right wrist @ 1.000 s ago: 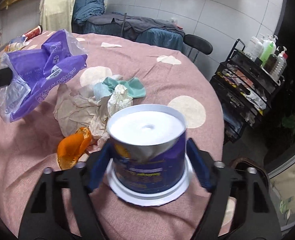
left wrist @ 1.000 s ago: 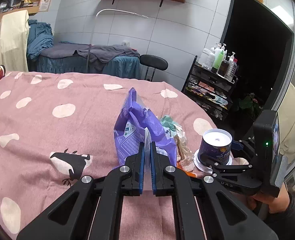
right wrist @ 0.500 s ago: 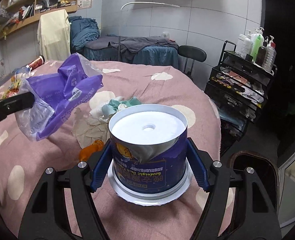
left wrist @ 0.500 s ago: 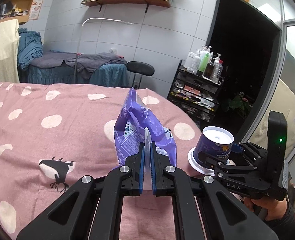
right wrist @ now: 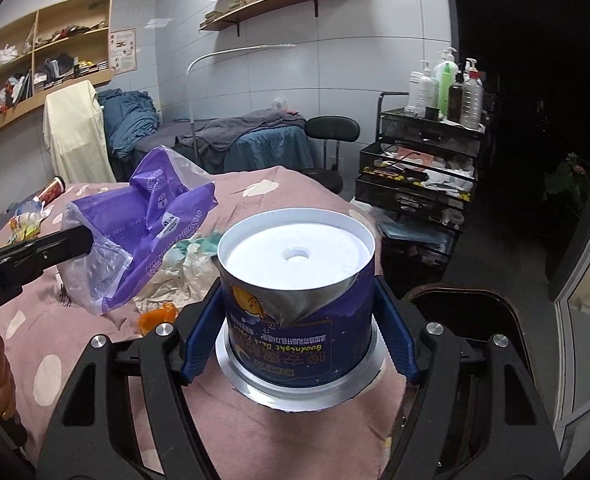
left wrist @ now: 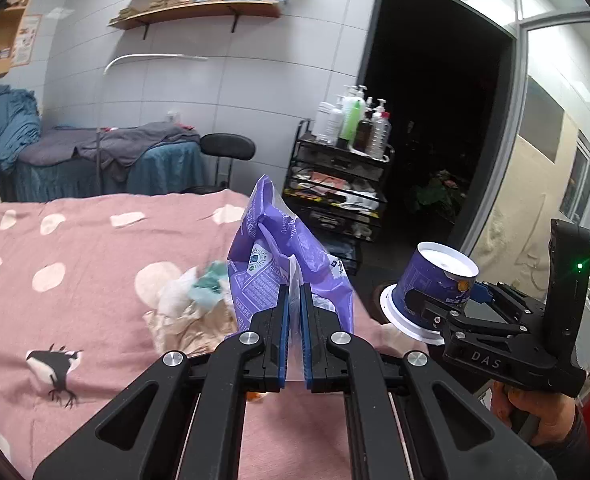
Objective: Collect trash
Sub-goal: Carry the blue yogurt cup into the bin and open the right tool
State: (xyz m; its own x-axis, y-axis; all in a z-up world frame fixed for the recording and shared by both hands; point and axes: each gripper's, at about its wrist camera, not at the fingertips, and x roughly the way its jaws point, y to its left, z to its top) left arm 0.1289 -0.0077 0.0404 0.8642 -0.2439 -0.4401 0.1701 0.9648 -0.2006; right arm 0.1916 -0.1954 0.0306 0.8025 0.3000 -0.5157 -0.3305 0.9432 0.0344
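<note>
My left gripper [left wrist: 294, 300] is shut on a crumpled purple plastic bag [left wrist: 285, 256] and holds it up above the pink spotted table; the bag also shows in the right wrist view [right wrist: 143, 228]. My right gripper [right wrist: 299, 320] is shut on an upturned dark blue paper cup [right wrist: 295, 300] with a white base, held off the table's right edge; the cup also shows in the left wrist view [left wrist: 435, 288]. Crumpled tissues and brown paper [left wrist: 191, 308] and an orange peel [right wrist: 157, 318] lie on the table beneath the bag.
The round table has a pink cloth with white spots [left wrist: 75, 280]. A dark bin [right wrist: 471, 320] stands on the floor just beyond the cup. A black trolley with bottles [left wrist: 343, 184] and a black chair [left wrist: 227, 148] stand behind. Snack packets [right wrist: 27, 220] lie at the far left.
Both grippers have risen and swung right with their loads. The cup has moved from above the table to beyond its edge, over the floor near the bin.
</note>
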